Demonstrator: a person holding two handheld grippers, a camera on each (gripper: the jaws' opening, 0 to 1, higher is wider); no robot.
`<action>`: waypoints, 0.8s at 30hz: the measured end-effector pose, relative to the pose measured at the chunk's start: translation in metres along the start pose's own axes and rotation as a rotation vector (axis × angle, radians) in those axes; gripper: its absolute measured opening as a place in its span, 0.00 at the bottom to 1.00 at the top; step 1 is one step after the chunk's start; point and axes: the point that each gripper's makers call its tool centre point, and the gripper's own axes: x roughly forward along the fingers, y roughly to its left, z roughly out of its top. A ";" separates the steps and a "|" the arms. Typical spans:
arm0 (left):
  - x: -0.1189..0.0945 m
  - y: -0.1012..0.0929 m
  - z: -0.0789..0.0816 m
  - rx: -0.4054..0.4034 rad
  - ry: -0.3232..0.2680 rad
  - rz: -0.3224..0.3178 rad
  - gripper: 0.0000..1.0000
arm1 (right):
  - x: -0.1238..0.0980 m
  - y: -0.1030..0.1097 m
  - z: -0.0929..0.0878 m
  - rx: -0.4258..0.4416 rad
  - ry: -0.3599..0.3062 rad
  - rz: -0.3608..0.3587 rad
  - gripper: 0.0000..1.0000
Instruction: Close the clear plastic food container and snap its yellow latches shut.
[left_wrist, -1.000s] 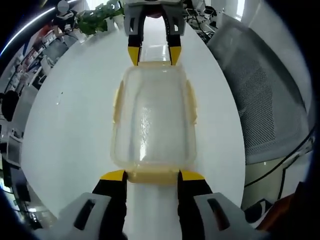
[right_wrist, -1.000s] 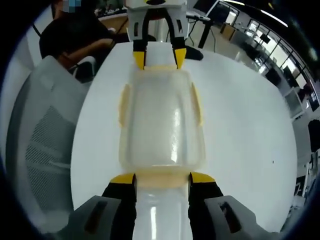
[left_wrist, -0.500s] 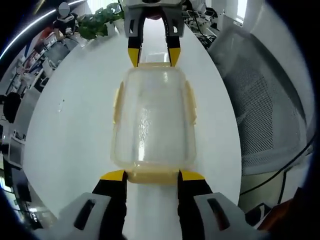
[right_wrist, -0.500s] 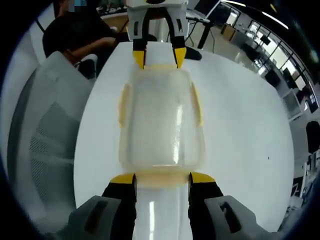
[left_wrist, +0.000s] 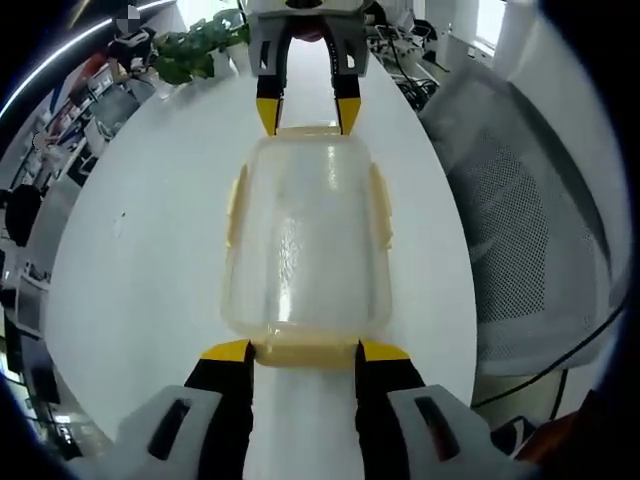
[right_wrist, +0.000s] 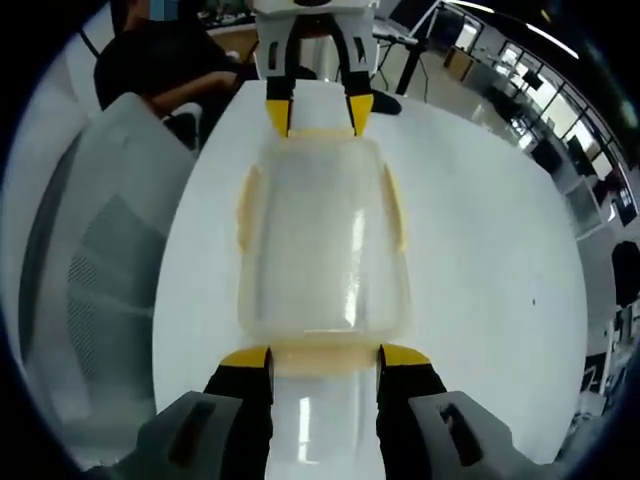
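Note:
A clear plastic food container with its lid on lies lengthwise between my two grippers over the white table. Yellow side latches run along its long edges. My left gripper has its jaws on either side of the near yellow end latch, holding it. At the far end the right gripper grips the opposite end. In the right gripper view the same container runs from my right gripper at the near end latch to the left gripper.
A grey mesh office chair stands close to the table's edge, seen also as the chair in the right gripper view. A green plant is at the far end. A person in dark clothes sits beyond the table.
The surroundings have slid a little in both views, the chair most of all. The container and both grippers keep the same places relative to each other.

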 end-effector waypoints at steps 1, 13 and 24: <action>0.001 0.000 0.002 0.001 0.000 -0.001 0.39 | -0.001 0.000 -0.002 0.000 0.001 0.002 0.39; 0.009 -0.004 0.029 -0.002 -0.003 -0.015 0.39 | -0.012 0.003 -0.028 0.000 0.005 0.010 0.39; 0.018 -0.005 0.052 -0.006 -0.004 -0.032 0.39 | -0.020 0.004 -0.051 0.003 0.014 0.024 0.39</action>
